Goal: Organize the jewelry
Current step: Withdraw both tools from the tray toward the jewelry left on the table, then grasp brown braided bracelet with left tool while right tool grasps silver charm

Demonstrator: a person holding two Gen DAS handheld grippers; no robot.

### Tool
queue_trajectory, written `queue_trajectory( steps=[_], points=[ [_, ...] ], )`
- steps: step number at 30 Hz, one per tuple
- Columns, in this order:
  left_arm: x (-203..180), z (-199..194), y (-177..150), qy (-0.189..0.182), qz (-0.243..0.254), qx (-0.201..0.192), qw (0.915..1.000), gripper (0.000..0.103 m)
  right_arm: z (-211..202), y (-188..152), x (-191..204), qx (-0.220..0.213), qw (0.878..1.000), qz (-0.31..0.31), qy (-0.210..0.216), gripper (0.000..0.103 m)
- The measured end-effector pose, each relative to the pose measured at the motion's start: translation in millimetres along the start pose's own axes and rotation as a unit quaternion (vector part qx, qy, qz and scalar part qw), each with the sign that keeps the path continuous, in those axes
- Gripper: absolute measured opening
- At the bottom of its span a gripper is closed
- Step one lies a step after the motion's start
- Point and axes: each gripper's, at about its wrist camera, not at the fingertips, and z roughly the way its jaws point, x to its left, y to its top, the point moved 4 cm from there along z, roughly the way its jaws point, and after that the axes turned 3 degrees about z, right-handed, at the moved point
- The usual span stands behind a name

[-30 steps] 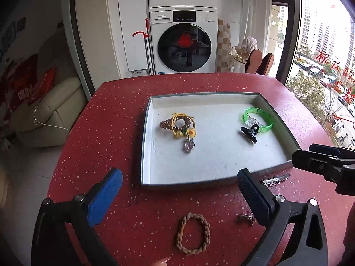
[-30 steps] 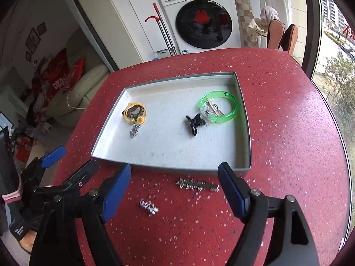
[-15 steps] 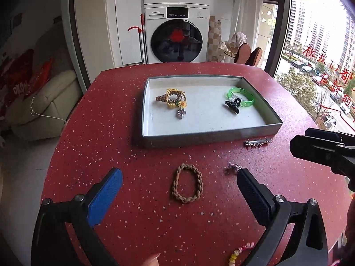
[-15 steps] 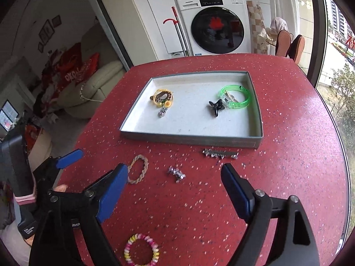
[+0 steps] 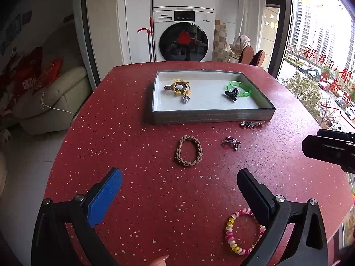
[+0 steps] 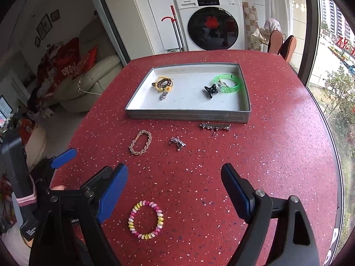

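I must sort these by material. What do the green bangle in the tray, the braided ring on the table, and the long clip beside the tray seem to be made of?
Green bangle: probably clear plastic; translucent and glossy.
Braided ring: seemingly tan cord or elastic; matte, with a plaited weave.
Long clip: likely metal; silvery and glinting, details too small to tell.

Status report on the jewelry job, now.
Both claws, left and right, open, empty. Four pieces outside tray; coil bracelet nearest. Path clear.

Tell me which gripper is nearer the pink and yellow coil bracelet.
Left. The left gripper has the pink and yellow coil bracelet beside its right finger; the right gripper hangs open, the bracelet lying by its left finger.
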Motion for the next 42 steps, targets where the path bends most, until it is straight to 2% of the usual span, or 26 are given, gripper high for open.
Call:
queue_trajectory(
  steps=[6, 11, 17, 23, 32, 39, 42],
  points=[
    [-2, -5, -8, 0.004, 0.001, -0.002, 1.0000, 0.103, -5, -11, 0, -0.004, 1.000, 0.000, -0.006, 0.088],
    [-1, 8, -16, 0.001, -0.017, 0.012, 0.9998, 0.103, 3, -18, -13, 0.006, 1.000, -0.004, -0.021, 0.088],
    [0, 36, -17, 0.007, -0.033, 0.042, 0.9986, 0.103, 37, -10, -45, 0.033, 0.999, 0.017, -0.026, 0.088],
    [10, 59, -5, 0.010, -0.055, 0.055, 0.9969, 0.103, 68, 4, -62, 0.045, 0.998, 0.020, -0.032, 0.088],
    [7, 89, 9, 0.004, -0.030, 0.068, 0.9972, 0.103, 104, 12, -37, 0.065, 0.997, -0.031, -0.022, 0.088],
    [13, 103, 11, 0.001, -0.027, 0.081, 0.9964, 0.103, 121, 17, -24, 0.075, 0.996, -0.043, -0.016, 0.088],
    [14, 107, 10, 0.003, -0.021, 0.084, 0.9962, 0.103, 128, 18, -19, 0.079, 0.995, -0.056, -0.016, 0.083]
  ],
)
